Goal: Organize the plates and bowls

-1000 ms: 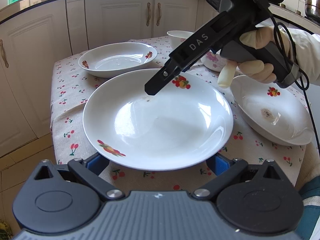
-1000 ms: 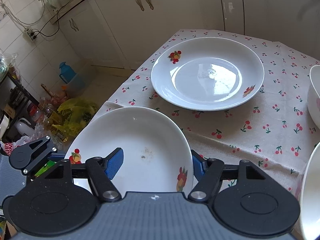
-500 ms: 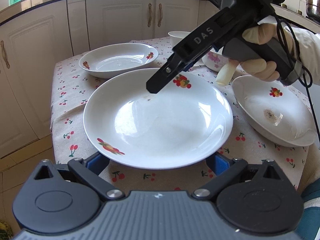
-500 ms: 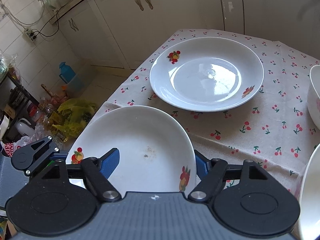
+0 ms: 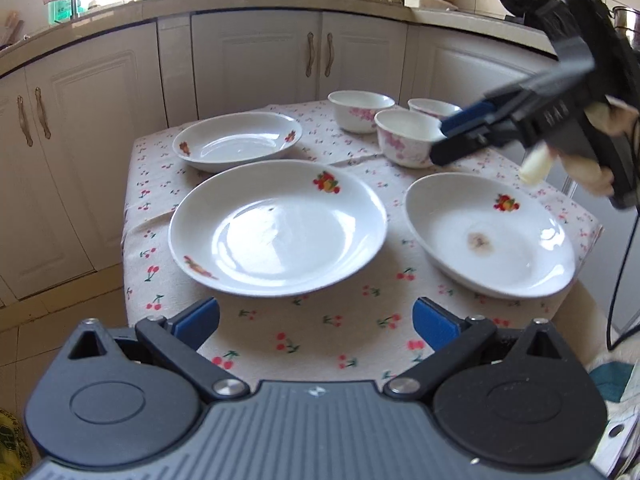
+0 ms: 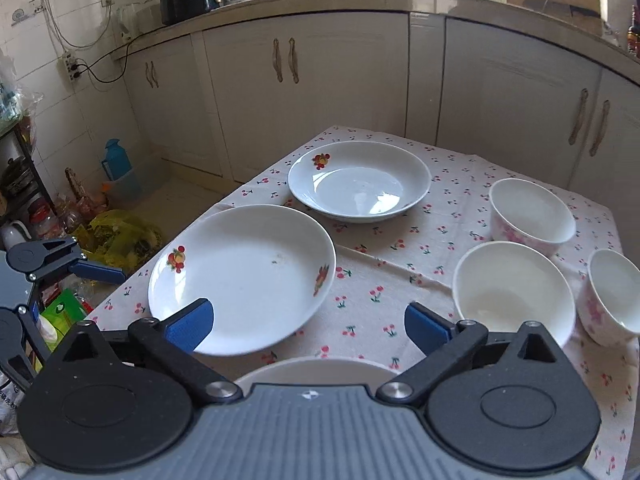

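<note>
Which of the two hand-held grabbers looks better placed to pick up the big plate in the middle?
Left, probably. The left gripper is open and faces the big plate squarely, just short of its near rim. The right gripper is raised over the bowls, off to the plate's side.

Right gripper [image 6: 306, 322] fingers apart; large plate [image 6: 248, 276] below

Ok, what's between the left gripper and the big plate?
Only bare cherry tablecloth lies between the open left gripper and the big plate, as the left wrist view shows.
</note>
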{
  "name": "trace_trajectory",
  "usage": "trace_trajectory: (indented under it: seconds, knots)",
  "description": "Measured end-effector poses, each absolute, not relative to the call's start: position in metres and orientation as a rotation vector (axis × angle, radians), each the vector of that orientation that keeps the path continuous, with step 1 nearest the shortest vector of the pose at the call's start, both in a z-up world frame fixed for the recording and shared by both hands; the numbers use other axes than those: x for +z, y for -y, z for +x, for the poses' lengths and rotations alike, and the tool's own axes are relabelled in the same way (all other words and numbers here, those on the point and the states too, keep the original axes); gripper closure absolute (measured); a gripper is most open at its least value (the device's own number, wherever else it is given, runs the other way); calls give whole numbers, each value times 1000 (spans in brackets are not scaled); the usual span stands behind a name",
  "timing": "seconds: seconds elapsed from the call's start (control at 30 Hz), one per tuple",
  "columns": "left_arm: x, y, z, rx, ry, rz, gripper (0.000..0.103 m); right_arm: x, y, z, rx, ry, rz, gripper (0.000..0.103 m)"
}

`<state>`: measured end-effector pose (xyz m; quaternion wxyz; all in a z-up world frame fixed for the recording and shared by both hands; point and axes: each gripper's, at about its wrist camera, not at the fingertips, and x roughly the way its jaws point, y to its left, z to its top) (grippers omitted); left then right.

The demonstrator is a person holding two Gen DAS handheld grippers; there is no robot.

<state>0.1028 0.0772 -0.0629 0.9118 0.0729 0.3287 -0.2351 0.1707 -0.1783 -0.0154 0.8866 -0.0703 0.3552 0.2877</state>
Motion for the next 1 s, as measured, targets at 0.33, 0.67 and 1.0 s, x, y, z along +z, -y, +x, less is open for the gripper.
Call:
trace_trajectory:
  seconds: [0.33, 0.67, 1.0]
  knots:
    - [-50, -32, 82, -456, -650, 187, 1, -38, 243, 78, 500, -680, -114, 0]
    - [-46, 4, 74, -463, -654, 218, 1, -70, 262, 38, 518, -687, -95, 0]
    - [-45, 26, 90, -505, -672, 232, 1, -89, 261, 34, 499, -700, -123, 0]
